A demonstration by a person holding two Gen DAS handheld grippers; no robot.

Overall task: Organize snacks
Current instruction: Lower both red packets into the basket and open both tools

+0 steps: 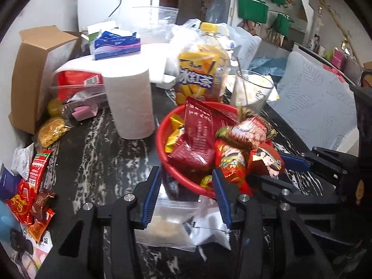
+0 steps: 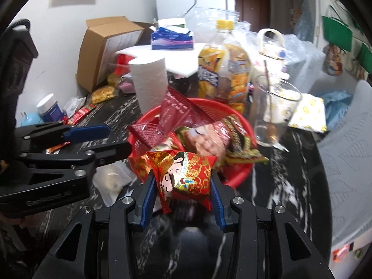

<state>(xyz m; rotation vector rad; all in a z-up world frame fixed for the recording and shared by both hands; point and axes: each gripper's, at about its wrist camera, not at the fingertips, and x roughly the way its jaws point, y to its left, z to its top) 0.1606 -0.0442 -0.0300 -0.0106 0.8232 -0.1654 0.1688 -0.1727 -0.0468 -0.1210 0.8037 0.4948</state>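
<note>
Pinched between the right tongs [image 2: 183, 187] over the near rim of the red basket [image 2: 241, 174] on the bench: a red snack packet [image 2: 186, 172], light, crinkly, slippery, best gripped across its puffed middle; left tongs [image 1: 186, 194] spread, empty.

You've got a red basket [image 1: 162, 139] on the dark marbled table, heaped with snacks. A dark red packet [image 1: 200, 125] stands tilted in the middle, yellow packets [image 1: 173, 132] are tucked behind it at the left wall, and a brownish nut pack [image 2: 209, 137] lies on top. A red cartoon-print packet [image 2: 183, 174] sits at the near rim, pinched between blue pads. More loose red sachets [image 1: 28, 190] are piled well apart at the table's left edge.
</note>
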